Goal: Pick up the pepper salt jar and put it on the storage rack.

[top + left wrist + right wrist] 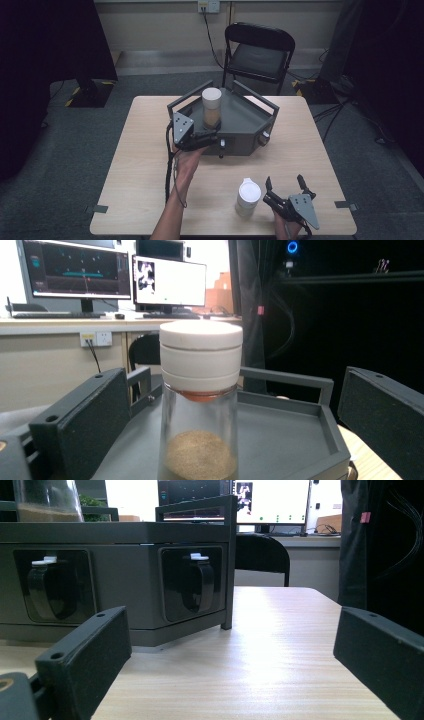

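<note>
A clear jar (211,107) with a white lid and brown powder in its bottom stands upright on a grey handled tray box (245,117) at the table's middle. My left gripper (212,132) is at the box's near edge, just in front of that jar. In the left gripper view the jar (200,405) stands between the wide-apart jaws of my left gripper (232,390), untouched. A second white-lidded jar (248,196) stands on the table near the front edge. My right gripper (284,180) rests open just right of it, holding nothing.
The right gripper view looks low across the wooden table (280,645) at the box's front wall (125,580) with two black latches. A black folding chair (257,52) stands behind the table. Monitors (170,280) sit on a desk beyond.
</note>
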Motion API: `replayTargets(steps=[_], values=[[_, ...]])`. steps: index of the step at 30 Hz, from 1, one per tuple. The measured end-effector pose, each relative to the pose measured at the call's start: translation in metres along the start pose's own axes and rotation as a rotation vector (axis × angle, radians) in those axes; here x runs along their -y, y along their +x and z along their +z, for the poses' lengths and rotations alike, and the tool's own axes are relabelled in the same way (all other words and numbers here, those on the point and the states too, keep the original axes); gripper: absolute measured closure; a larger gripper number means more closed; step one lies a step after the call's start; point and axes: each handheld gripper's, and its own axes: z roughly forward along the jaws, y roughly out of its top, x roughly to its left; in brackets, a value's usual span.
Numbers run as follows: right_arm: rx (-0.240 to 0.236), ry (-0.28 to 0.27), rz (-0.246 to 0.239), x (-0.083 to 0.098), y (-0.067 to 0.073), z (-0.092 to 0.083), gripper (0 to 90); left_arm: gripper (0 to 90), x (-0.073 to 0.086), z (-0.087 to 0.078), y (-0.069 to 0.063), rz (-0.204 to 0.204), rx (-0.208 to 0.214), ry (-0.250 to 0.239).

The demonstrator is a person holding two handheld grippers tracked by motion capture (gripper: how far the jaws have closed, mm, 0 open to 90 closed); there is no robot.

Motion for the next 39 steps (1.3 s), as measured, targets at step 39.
replayTargets(steps=[39], values=[[0.001,0.0,-0.001,0.0,0.0,0.0,0.6,0.0,0.044,-0.094,0.0,0.019,-0.1,-0.046]])
